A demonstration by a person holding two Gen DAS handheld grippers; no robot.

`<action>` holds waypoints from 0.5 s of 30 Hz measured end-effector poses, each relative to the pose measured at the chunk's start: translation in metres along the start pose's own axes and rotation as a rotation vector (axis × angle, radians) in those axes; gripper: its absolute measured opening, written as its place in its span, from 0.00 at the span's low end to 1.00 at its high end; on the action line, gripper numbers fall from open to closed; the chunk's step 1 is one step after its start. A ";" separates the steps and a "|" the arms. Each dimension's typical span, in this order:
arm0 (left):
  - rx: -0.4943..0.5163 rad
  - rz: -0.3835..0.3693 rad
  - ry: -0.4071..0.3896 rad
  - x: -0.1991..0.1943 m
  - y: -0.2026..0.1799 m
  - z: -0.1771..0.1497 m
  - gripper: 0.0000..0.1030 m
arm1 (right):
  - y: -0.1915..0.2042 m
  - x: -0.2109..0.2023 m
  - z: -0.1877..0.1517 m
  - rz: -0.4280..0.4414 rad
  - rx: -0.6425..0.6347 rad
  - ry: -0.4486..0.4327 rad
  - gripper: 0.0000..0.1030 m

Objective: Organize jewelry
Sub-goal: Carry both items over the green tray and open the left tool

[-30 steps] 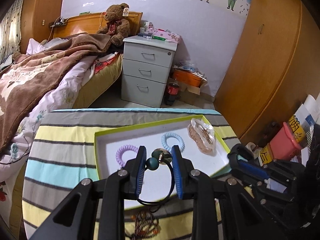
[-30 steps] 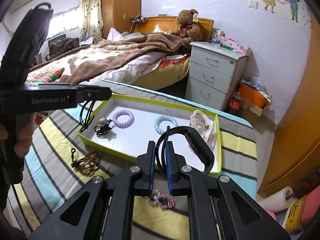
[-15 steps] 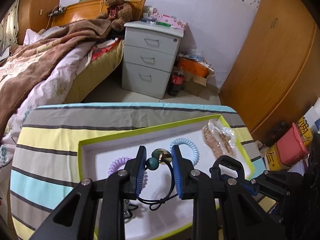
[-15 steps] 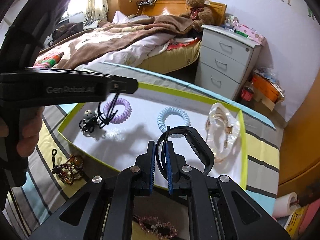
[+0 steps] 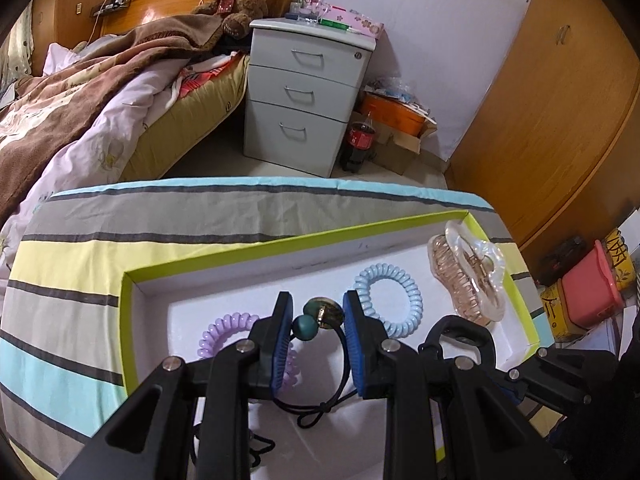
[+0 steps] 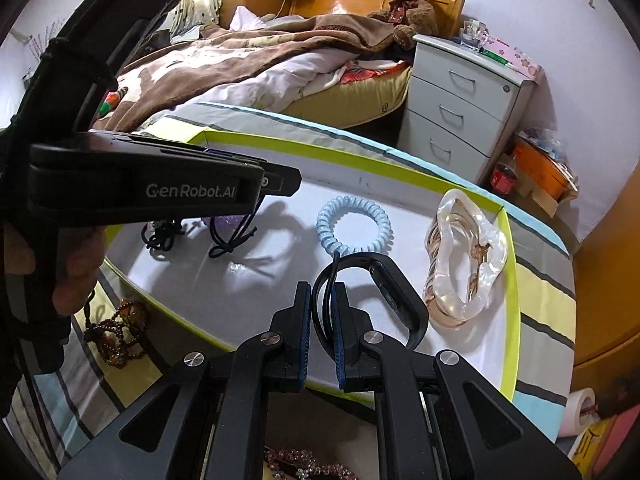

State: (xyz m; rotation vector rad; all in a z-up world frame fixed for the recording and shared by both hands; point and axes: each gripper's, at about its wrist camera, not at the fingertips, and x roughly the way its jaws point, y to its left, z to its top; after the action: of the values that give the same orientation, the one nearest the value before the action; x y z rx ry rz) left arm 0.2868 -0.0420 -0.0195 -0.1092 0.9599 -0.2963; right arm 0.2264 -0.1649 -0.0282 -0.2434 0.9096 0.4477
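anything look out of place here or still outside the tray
Yes. A brown bead bracelet lies on the striped cloth outside the green-edged tray, and a pink beaded piece sits on the cloth near the right claw. Nothing looks spilled or broken.

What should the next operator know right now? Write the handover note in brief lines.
Left gripper: shut on the black elastic hair tie with teal bead, held over the white tray with lime-green rim.
Right gripper: shut on the black wristband, also over the tray.
Done, already in the tray: purple spiral hair tie, light blue spiral hair tie, clear pearly hair claw.
Left: release both, then fetch the brown bead bracelet from the striped cloth.
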 end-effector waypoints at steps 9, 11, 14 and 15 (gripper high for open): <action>-0.007 0.011 0.025 0.010 0.001 -0.001 0.26 | -0.005 0.006 -0.003 0.009 0.015 0.015 0.10; -0.012 0.009 0.024 0.011 0.001 -0.001 0.26 | -0.004 0.007 -0.001 0.010 0.015 0.015 0.10; -0.012 0.013 0.029 0.013 0.000 -0.002 0.26 | -0.004 0.007 -0.002 0.013 0.016 0.013 0.10; -0.014 0.013 0.027 0.013 0.000 -0.002 0.27 | -0.004 0.007 -0.002 0.013 0.016 0.013 0.10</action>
State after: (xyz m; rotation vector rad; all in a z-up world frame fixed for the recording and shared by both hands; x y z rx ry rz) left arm 0.2926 -0.0457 -0.0313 -0.1121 0.9891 -0.2799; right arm 0.2311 -0.1674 -0.0352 -0.2260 0.9277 0.4512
